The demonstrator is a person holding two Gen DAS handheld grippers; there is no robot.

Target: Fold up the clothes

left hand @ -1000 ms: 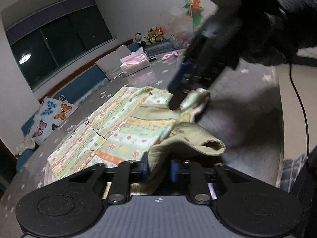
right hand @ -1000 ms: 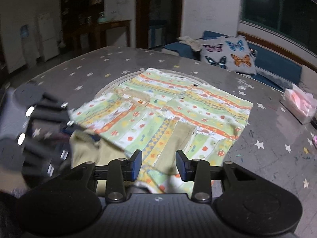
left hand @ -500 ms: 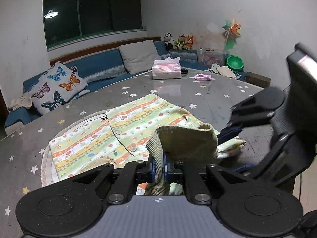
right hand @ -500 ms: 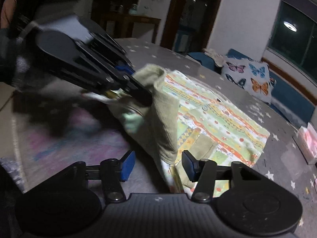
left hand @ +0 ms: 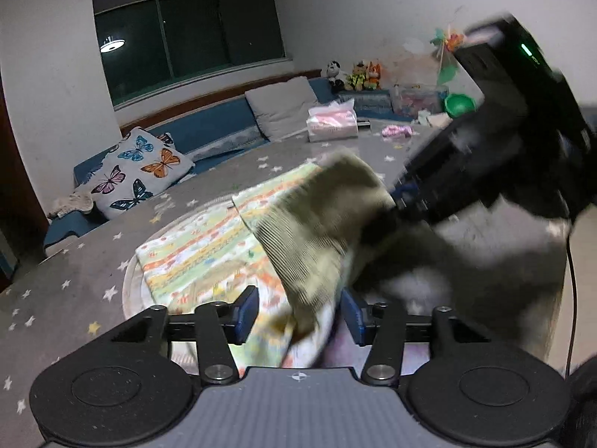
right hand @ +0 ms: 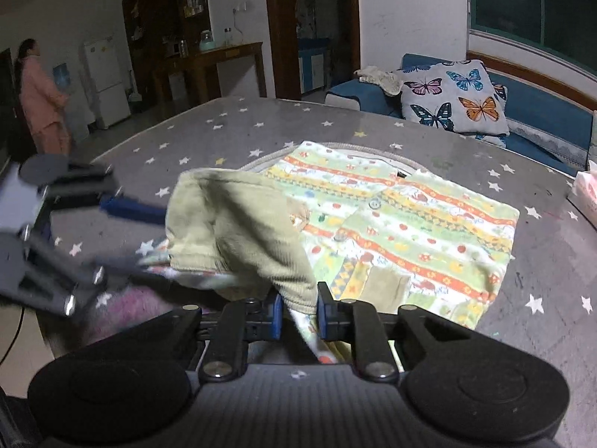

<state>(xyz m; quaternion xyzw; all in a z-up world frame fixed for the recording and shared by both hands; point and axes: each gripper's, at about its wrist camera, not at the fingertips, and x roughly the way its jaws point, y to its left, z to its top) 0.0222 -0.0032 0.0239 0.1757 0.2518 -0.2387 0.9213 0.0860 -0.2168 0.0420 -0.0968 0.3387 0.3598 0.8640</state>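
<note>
Garment (right hand: 403,224), striped and printed, lies partly flat on the starred table (right hand: 224,130); its olive cuff (right hand: 238,224) is raised, pinched by the right gripper (right hand: 297,315). Left gripper (left hand: 298,315) gapes around cloth. Fold unfinished.

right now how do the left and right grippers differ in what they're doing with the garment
The left gripper stands open, its blue pads wide apart with cloth hanging loose between them; the right gripper is shut on the olive ribbed cuff. The left looks blurred by motion in the right wrist view, while the right shows sharp in its own. Both sit at the lifted near edge of the striped patterned garment.
</note>
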